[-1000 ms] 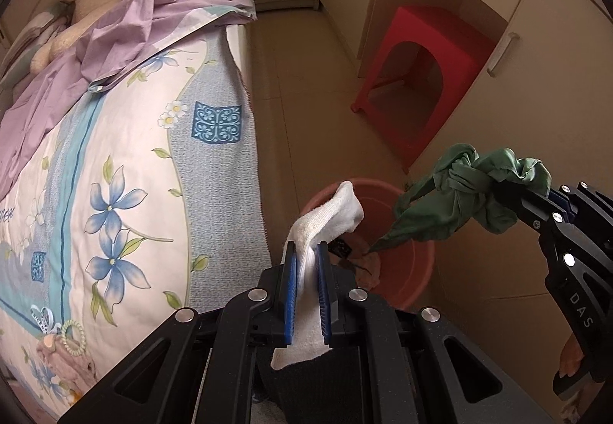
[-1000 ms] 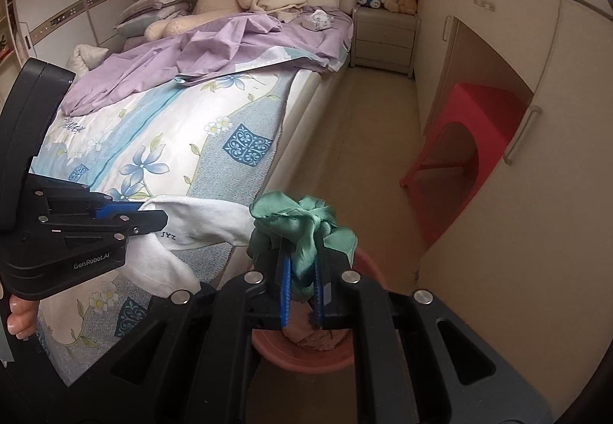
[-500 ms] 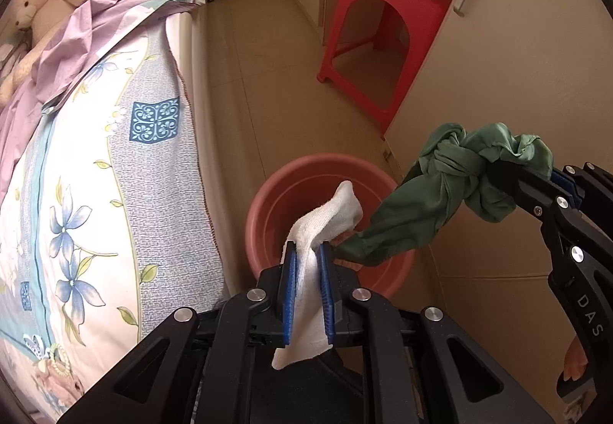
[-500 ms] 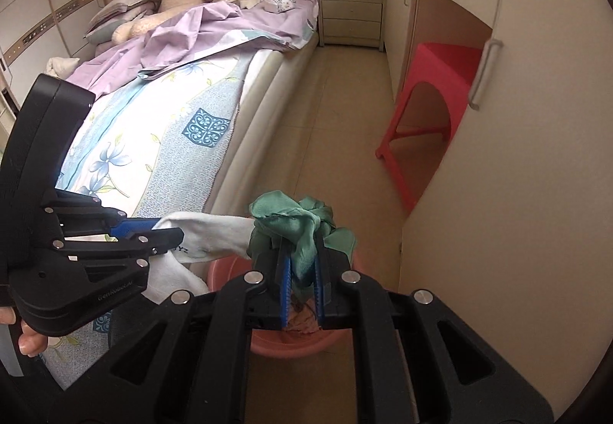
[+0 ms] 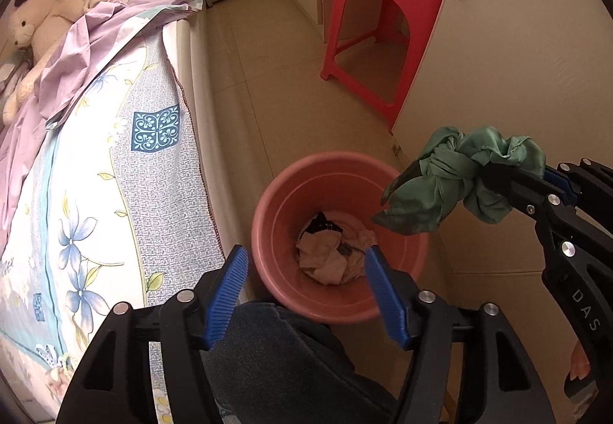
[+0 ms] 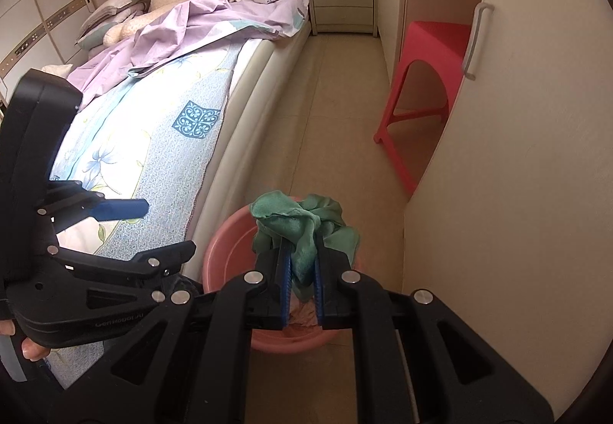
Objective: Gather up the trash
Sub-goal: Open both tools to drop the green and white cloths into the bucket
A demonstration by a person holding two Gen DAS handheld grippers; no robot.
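A pink bucket (image 5: pixel 276 202) stands on the floor between the bed and the cabinets, with crumpled pale cloth (image 5: pixel 329 255) and a dark item inside. My left gripper (image 5: pixel 306 267) is open and empty just above the bucket's near rim. My right gripper (image 6: pixel 300 263) is shut on a bunched green cloth (image 6: pixel 299 228) and holds it over the bucket (image 6: pixel 226 248). The green cloth (image 5: pixel 459 179) also shows in the left wrist view, hanging above the bucket's right rim. The left gripper (image 6: pixel 145 228) shows open in the right wrist view.
A bed with a floral sheet (image 5: pixel 115 194) lies left of the bucket. A red plastic stool (image 5: pixel 383 14) stands in a cabinet recess ahead on the right. Cream cabinet doors (image 6: pixel 517 156) run along the right. A nightstand (image 6: pixel 341 2) stands at the far end.
My left gripper has opened and the white cloth it held is gone from its jaws. The view has tilted down over the bucket. The right gripper still holds the green cloth.
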